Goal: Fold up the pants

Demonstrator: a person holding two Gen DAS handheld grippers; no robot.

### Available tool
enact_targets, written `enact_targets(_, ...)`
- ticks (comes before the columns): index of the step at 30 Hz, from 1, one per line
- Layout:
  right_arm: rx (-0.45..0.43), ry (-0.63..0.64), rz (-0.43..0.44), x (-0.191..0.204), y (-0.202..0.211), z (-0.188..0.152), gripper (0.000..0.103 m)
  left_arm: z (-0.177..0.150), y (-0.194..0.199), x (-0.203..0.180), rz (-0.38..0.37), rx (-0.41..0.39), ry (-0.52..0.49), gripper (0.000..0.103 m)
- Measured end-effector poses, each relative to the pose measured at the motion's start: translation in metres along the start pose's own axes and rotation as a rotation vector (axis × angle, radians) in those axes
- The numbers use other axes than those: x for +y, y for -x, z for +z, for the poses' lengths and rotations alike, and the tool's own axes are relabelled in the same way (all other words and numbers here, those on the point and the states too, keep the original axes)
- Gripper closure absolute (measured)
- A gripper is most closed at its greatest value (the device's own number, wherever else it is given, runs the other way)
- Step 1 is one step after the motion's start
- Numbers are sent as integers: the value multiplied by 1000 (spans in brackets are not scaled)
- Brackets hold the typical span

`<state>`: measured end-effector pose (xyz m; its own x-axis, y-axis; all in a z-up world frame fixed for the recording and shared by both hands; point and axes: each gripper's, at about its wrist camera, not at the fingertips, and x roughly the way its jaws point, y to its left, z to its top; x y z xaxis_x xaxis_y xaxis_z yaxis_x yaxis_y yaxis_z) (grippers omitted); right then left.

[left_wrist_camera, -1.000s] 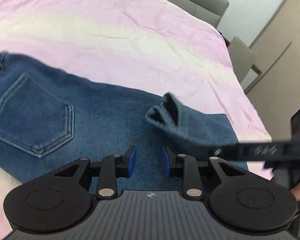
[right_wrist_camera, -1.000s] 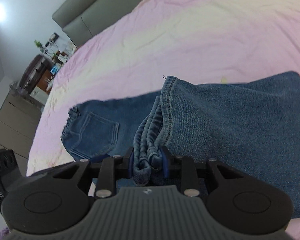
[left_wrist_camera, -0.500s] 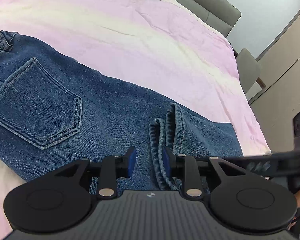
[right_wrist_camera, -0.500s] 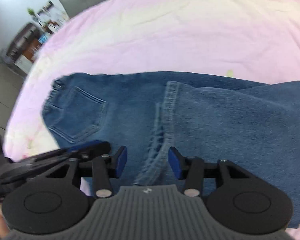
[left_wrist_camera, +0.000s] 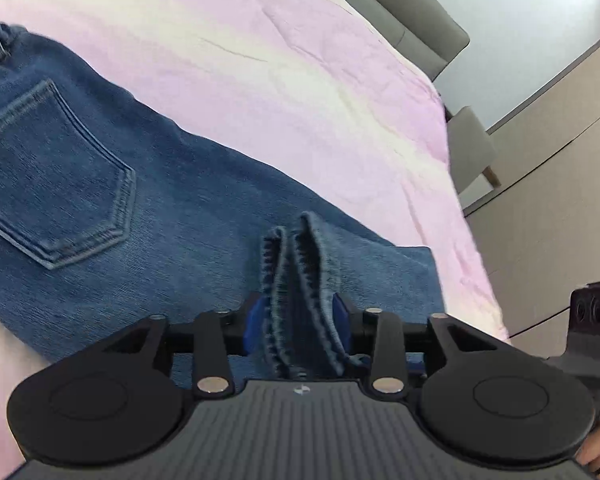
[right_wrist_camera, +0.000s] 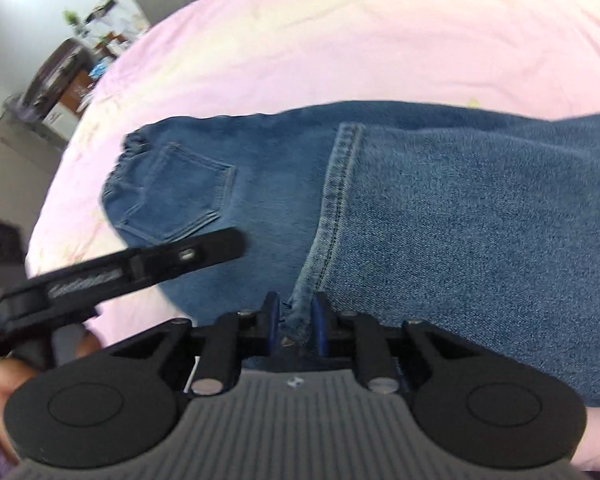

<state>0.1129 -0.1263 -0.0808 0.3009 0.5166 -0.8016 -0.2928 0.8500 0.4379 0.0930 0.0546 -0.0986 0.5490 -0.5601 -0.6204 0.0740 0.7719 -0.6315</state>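
Note:
Blue denim pants [left_wrist_camera: 188, 200] lie on the pink bed sheet, back pocket [left_wrist_camera: 48, 184] up, with the legs folded over toward the waist [right_wrist_camera: 480, 220]. The stitched leg hems [right_wrist_camera: 336, 200] run across the middle. My left gripper [left_wrist_camera: 296, 326] has its jaws around the bunched hems [left_wrist_camera: 300, 280]; whether it grips them I cannot tell. My right gripper [right_wrist_camera: 294, 324] is shut on the near end of the hem edge [right_wrist_camera: 300, 308]. The left gripper's body [right_wrist_camera: 120, 272] shows at the left of the right wrist view.
The pink and cream sheet [left_wrist_camera: 280, 60] covers the bed, with a grey headboard [left_wrist_camera: 420, 0] behind. A grey chair [left_wrist_camera: 470, 152] and beige cabinets [left_wrist_camera: 560, 180] stand past the bed's right edge. Cluttered furniture [right_wrist_camera: 60, 80] stands at the far left.
The right gripper let the hems go onto the pants, then shut again on the hem edge. The left gripper moved right so the hems now sit between its jaws.

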Motion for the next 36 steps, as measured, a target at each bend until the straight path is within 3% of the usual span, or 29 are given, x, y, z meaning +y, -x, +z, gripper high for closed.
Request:
enact_targets(3,16,23,-9,0,-8,-6,89,-2,-9,-2,-15,29,2,50)
enact_targets(7,51,-26,-1,-17,-32,-17,89,-4,-30,0,55,68,-11,47)
enact_targets(13,38,-13,21,-22,-44,-25,89,-10,-79,-7,134,182,-73,48)
enact_targets(16,32,-8,32,-22,-47,-22,87,-17,-88,-18,169,182,-161,48)
enact_targets(17,31,-11,40,-24,-45,-22,86,-18,-89,-20,170,182,-172,54)
enact_targets(21,24,-4,54,-31,-30,-22,78,-23,-88,-28,199,148,-225,69)
enact_targets(26,-65,40,-31,-53,21,-31,68,-28,-69,-47,201,41,-296,86)
enact_targets(31,-177,-4,-144,-95,78,-35,67,-13,-35,-84,173,-92,-386,88)
enact_targets(33,-207,-22,-178,-110,92,-33,67,-4,-31,-89,195,-90,-400,88)
enact_targets(36,-239,-36,-218,-128,104,-29,67,-1,-46,-72,253,-18,-365,88)
